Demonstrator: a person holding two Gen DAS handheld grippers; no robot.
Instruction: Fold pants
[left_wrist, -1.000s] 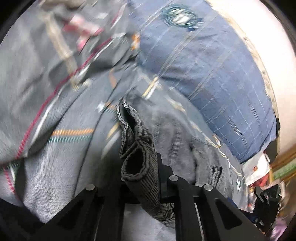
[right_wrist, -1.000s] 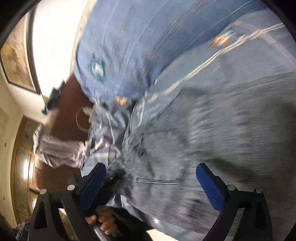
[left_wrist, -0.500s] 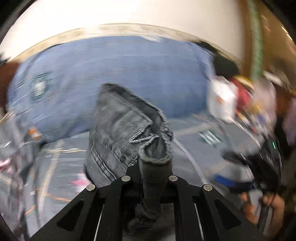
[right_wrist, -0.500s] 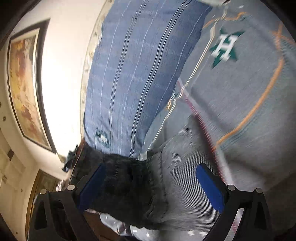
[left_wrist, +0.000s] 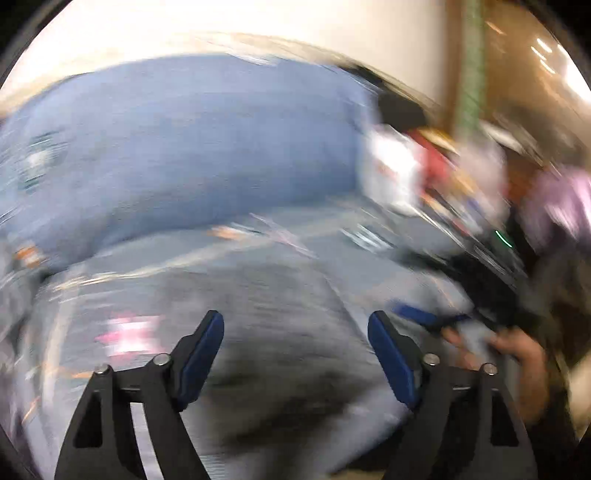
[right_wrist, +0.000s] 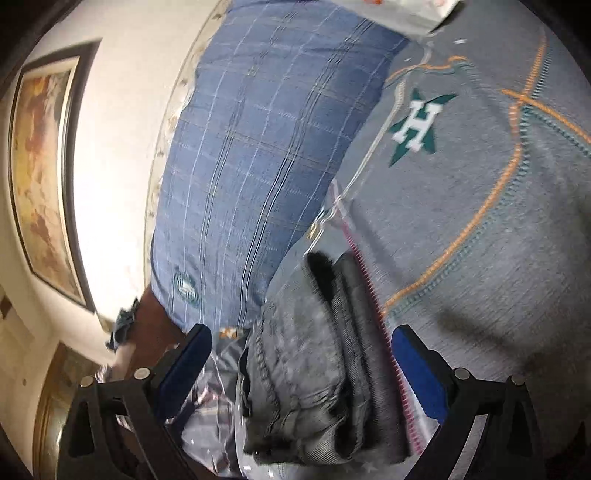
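Left gripper (left_wrist: 295, 354): jaws spread wide, having just been opening, nothing between the blue pads; view heavily blurred. Below it, grey bedspread (left_wrist: 258, 295); blue plaid pillow (left_wrist: 192, 155) at 11 o'clock; a hand (left_wrist: 517, 354) at 3 o'clock.

Right gripper (right_wrist: 303, 369): jaws spread, pads clear of the cloth. Pants (right_wrist: 314, 369): grey denim, folded into a compact bundle, lying on the bedspread between the two pads, running from 6 o'clock toward centre. Star-and-H emblem (right_wrist: 417, 125) at 1 o'clock on the bedspread. Framed picture (right_wrist: 44, 177) on the wall at 9 o'clock.
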